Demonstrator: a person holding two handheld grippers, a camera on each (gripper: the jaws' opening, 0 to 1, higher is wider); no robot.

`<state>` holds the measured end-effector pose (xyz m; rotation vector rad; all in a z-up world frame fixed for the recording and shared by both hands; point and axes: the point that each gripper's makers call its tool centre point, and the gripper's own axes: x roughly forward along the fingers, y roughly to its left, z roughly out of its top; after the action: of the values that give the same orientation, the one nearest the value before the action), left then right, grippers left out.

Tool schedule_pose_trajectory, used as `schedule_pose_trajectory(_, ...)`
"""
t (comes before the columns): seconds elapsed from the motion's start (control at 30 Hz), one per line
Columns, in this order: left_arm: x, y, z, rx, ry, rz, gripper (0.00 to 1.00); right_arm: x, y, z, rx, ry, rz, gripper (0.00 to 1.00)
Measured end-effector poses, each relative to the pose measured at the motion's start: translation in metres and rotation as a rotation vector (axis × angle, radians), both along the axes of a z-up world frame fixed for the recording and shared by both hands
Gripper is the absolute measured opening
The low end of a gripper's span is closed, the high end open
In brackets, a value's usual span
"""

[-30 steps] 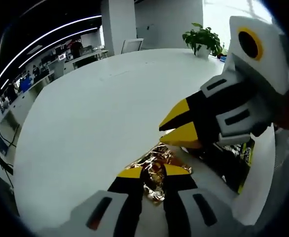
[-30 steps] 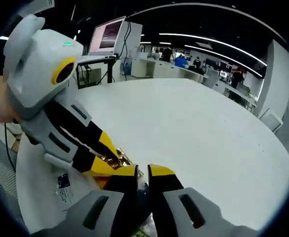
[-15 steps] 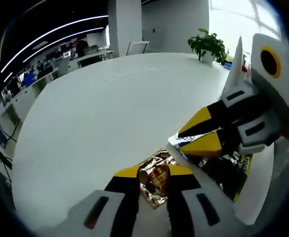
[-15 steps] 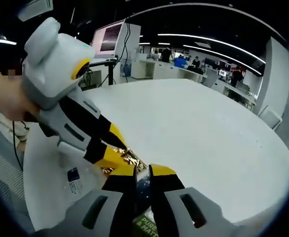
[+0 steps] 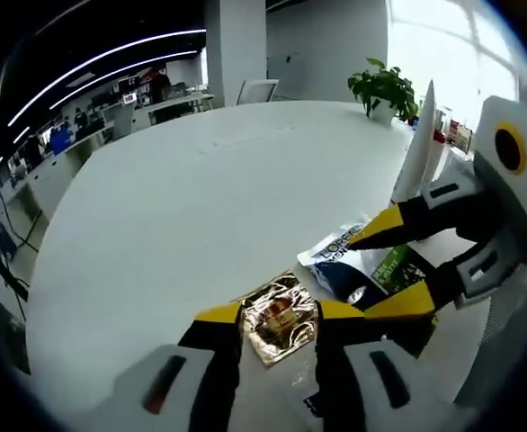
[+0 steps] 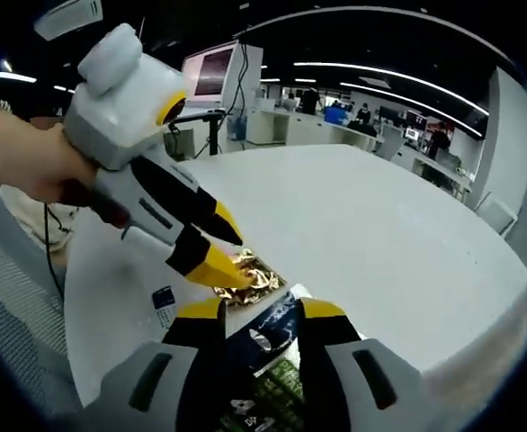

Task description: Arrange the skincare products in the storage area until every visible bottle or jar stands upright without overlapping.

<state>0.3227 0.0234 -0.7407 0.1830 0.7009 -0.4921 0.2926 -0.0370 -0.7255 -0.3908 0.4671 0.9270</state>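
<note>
Gold foil sachet [image 5: 280, 317] is lying flat on the white table [image 5: 174, 207], touching the blue-green pouch [image 5: 364, 270]. Left gripper [image 5: 280, 313] is straddling the sachet, jaws parted, nothing held. Right gripper [image 6: 261, 309] is bracketing the pouch, jaws wide. Advice: separate them sideways before gripping, avoiding foil crumpling.

Open-plan office: big white round counter [image 5: 183, 198], potted plant [image 5: 385, 85] by a bright window [image 5: 443, 45], white pillar [image 5: 235, 40], empty chair [image 5: 256, 90], ceiling light strips [image 6: 380, 76], monitor [image 6: 211, 72] on stand, desk rows behind.
</note>
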Motion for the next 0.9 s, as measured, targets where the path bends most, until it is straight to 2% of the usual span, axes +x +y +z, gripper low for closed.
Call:
schedule_pose_trajectory(0.17,-0.013,0.003,0.006,0.011,0.017,0.032,0.49,-0.029,-0.004,0.011,0.044,0.013,0.056,0.44)
schedule_pose_trajectory(0.27,-0.020,0.006,0.007,0.004,0.025,0.051,0.52,-0.050,-0.010,0.023,0.077,0.025,0.081,0.54)
schedule_pose_trajectory(0.43,-0.033,0.008,0.013,-0.010,0.033,0.087,0.59,-0.078,-0.029,0.034,0.091,0.037,0.087,0.64)
schedule_pose_trajectory(0.53,-0.041,0.008,0.019,-0.018,0.037,0.101,0.63,-0.089,-0.048,0.036,0.111,0.105,0.024,0.73)
schedule_pose_trajectory(0.63,-0.052,0.009,0.020,-0.027,0.046,0.111,0.66,-0.091,-0.070,0.036,0.093,0.108,-0.020,0.76)
schedule_pose_trajectory(0.73,-0.061,0.011,0.021,-0.040,0.052,0.119,0.71,-0.094,-0.091,0.049,0.100,0.100,-0.079,0.79)
schedule_pose_trajectory(0.8,-0.067,0.014,0.023,-0.045,0.058,0.128,0.75,-0.092,-0.106,0.050,0.086,0.091,-0.111,0.80)
schedule_pose_trajectory(0.9,-0.076,0.018,0.028,-0.063,0.066,0.142,0.78,-0.088,-0.128,0.052,0.107,0.087,-0.186,0.83)
